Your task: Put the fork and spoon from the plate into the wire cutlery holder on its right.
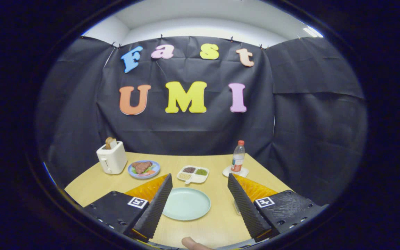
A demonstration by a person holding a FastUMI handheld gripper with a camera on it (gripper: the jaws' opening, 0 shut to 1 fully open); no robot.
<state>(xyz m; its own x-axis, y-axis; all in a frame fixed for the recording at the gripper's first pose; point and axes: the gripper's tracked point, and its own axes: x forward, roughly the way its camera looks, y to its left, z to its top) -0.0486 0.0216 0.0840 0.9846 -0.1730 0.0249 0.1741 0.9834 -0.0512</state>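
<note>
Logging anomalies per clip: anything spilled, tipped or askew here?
Nothing stands out. The bottle is upright on its coaster, toast sits in the toaster, and the plate lies flat between the fingers of the open hand-held gripper.

Single fisheye camera riding on the gripper [198, 184], set just behind and above its two fingers, facing forward and slightly down along them across the wooden table [217, 225] toward the black cloth booth wall [186, 132]. Fingers stand wide apart at the near bottom, framing the pale green plate [186, 203] close ahead; farther off sit the toaster [111, 158], a blue dish of food [143, 169], a divided white tray [193, 174] and a bottle [238, 157]. The wide lens also takes in a strip of ceiling [203, 17] above the cloth, and a fingertip [191, 243] pokes in at the very near edge.
</note>
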